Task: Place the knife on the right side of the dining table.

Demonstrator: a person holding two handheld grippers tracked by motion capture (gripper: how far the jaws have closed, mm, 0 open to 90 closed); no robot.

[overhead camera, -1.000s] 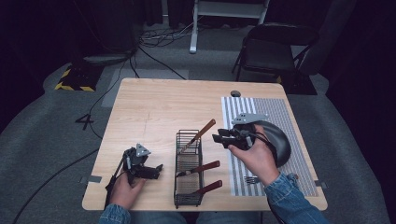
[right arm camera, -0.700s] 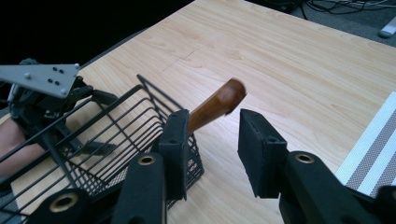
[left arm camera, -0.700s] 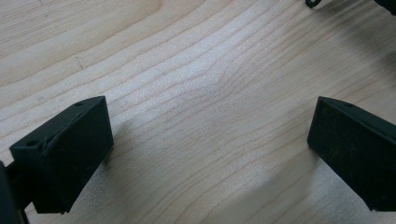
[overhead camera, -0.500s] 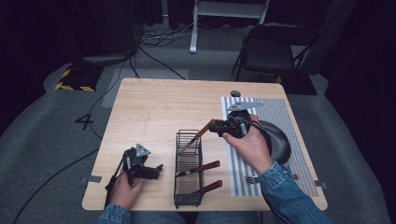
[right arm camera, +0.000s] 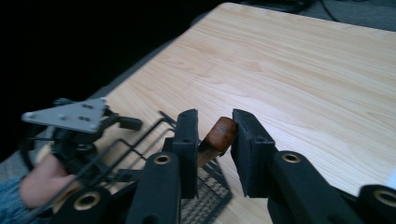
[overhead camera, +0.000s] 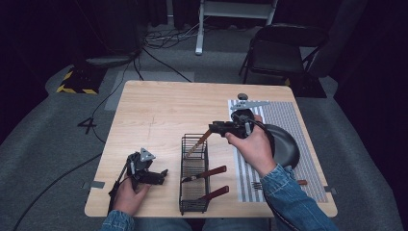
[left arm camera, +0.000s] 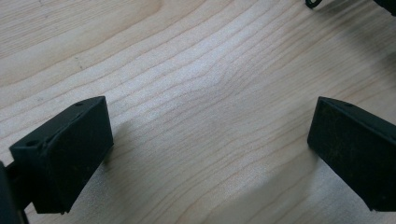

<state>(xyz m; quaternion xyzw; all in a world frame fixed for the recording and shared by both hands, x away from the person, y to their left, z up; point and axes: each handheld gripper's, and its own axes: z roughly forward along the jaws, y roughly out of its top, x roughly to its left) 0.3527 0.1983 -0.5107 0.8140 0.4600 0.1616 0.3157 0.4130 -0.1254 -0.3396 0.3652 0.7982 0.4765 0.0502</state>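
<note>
**Right gripper on the leaning utensil in the rack**

We see a wire rack (overhead camera: 194,175) standing on the table (overhead camera: 159,110), near the front edge, between the two hands. Three wooden-handled utensils sit in it. The rear utensil (overhead camera: 198,144) leans: its long axis runs from low inside the rack up and toward the table's right, handle end uppermost. The other two (overhead camera: 209,172) (overhead camera: 215,193) lie flatter across the rack, handles pointing right and poking past its right side.

The right gripper (overhead camera: 214,129) is at the top of the leaning handle. From the high view we cannot judge the jaw gap. The right gripper view settles it: the rounded brown handle tip (right arm camera: 220,132) sits between the two black jaws, which stand close on either side of it. The right jaw touches the wood; on the left a thin gap may remain, so whether the grip is firm we cannot tell.

The left gripper (overhead camera: 153,177) rests low on the table left of the rack, well apart from the utensils. Its own view shows bare wood grain (left arm camera: 205,93) between jaws spread wide, nothing between them.

High view also records a striped mat (overhead camera: 284,120) to the right, a dark pan (overhead camera: 284,144) on it, and a fork (overhead camera: 260,185) at the mat's front edge. The right gripper view shows the left gripper's grey plate (right arm camera: 70,115) across the rack.
</note>
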